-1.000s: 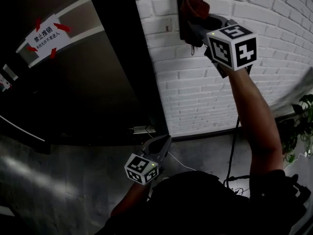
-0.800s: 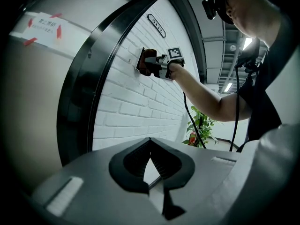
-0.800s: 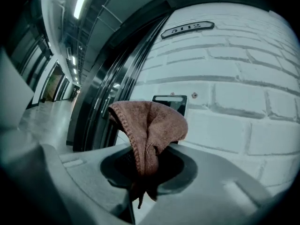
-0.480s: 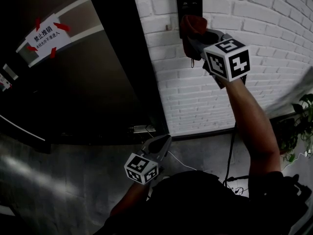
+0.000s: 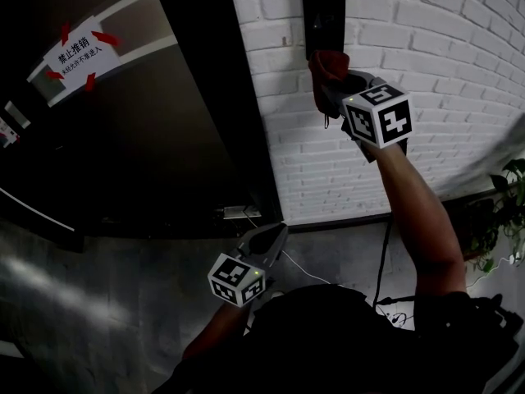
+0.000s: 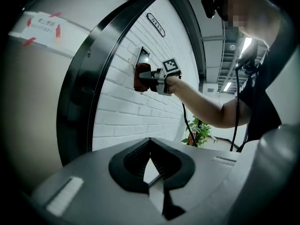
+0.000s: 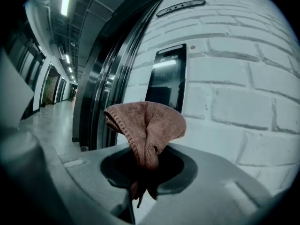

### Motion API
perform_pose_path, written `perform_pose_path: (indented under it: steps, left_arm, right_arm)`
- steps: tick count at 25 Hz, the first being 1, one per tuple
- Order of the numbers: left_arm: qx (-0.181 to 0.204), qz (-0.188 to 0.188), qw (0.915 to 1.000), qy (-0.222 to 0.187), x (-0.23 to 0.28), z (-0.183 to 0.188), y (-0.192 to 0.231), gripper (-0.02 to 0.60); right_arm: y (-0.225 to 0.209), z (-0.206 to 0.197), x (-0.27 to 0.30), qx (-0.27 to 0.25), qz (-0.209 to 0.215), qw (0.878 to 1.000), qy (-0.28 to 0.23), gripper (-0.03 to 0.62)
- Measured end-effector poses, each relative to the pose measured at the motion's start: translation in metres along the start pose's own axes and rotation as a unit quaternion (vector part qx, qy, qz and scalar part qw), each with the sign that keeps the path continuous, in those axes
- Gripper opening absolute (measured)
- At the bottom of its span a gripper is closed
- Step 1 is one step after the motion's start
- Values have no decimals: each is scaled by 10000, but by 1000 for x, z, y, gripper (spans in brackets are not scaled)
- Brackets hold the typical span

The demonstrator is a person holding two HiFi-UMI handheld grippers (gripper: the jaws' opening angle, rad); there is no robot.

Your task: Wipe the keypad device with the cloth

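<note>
The keypad device [image 5: 321, 19] is a black panel on the white brick wall; it also shows in the right gripper view [image 7: 166, 78] and small in the left gripper view [image 6: 143, 56]. My right gripper [image 5: 332, 76] is raised to the wall and shut on a reddish-brown cloth [image 5: 328, 64]. The cloth [image 7: 150, 123] bunches out of the jaws at the panel's lower edge; contact with the panel cannot be made out. My left gripper [image 5: 264, 246] hangs low near the person's body, jaws together with nothing in them [image 6: 150, 161], pointing up at the wall.
A black door frame [image 5: 213, 97] runs left of the keypad, beside a dark door with a white notice taped in red [image 5: 78, 56]. A potted plant [image 5: 502, 212] stands at the right by the wall. A cable [image 5: 381, 253] hangs beneath the right arm.
My right gripper has slid down the wall with the cloth, from over the keypad's face to its lower edge. The left gripper has stayed where it was.
</note>
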State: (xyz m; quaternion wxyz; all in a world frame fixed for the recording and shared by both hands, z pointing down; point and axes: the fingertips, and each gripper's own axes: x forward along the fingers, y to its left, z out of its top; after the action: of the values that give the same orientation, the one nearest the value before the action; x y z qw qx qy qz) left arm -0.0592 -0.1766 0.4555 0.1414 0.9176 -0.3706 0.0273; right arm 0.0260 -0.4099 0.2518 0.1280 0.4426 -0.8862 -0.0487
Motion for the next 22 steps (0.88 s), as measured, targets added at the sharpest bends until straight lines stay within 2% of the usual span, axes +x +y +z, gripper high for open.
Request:
perform_pose_path:
  steps: [12, 17, 22]
  left_arm:
    - [19, -169, 9998, 48, -23, -5, 8, 17]
    - [46, -415, 9991, 89, -37, -7, 9, 17]
    - [111, -682, 9976, 80, -42, -10, 8, 17]
  right_arm:
    - [12, -27, -3, 135, -203, 9993, 269, 69]
    - [46, -43, -34, 307, -185, 9993, 129, 69]
    - [98, -92, -90, 802, 77, 9967, -109, 69]
